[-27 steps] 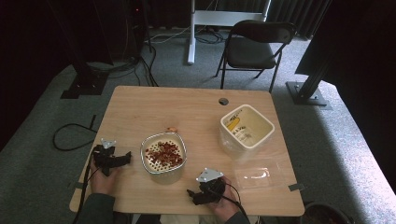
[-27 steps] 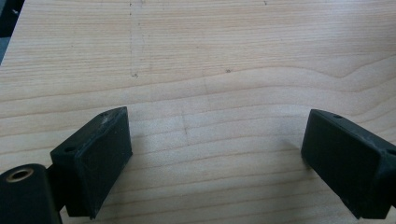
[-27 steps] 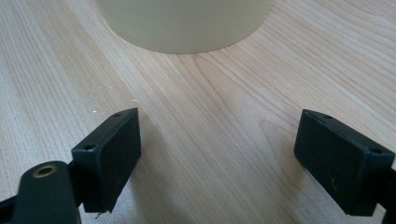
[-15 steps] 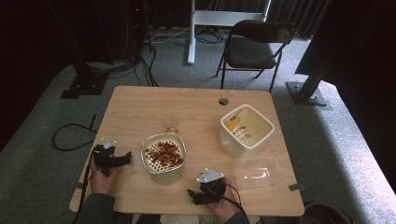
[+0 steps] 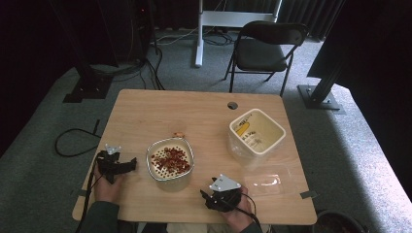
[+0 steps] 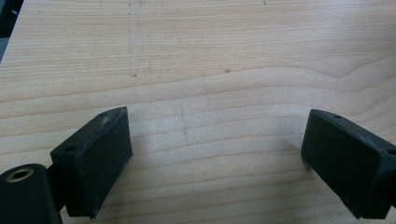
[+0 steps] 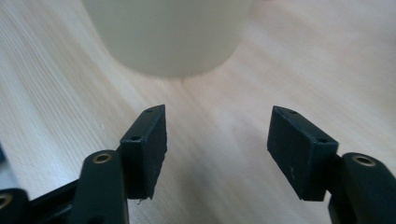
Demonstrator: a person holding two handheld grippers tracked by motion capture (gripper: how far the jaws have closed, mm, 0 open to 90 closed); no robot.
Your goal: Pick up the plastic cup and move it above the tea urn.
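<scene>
High view shows nothing shifted since earlier: left gripper [image 5: 127,165] beside the strainer bowl [image 5: 170,160] (red bits inside). Right gripper [image 5: 206,198] nearby. Both jaws gape, empty.

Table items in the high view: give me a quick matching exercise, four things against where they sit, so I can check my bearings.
Things:
1. strainer bowl of red bits
2. white tub
3. clear lid
4. small orange scrap

Places:
A. far right, near the table's cable hole
B. near right edge, beside the right gripper
C. just beyond the strainer bowl
D. centre, right of the left gripper

Pairs: 1-D, 2-A, 3-B, 4-C
</scene>
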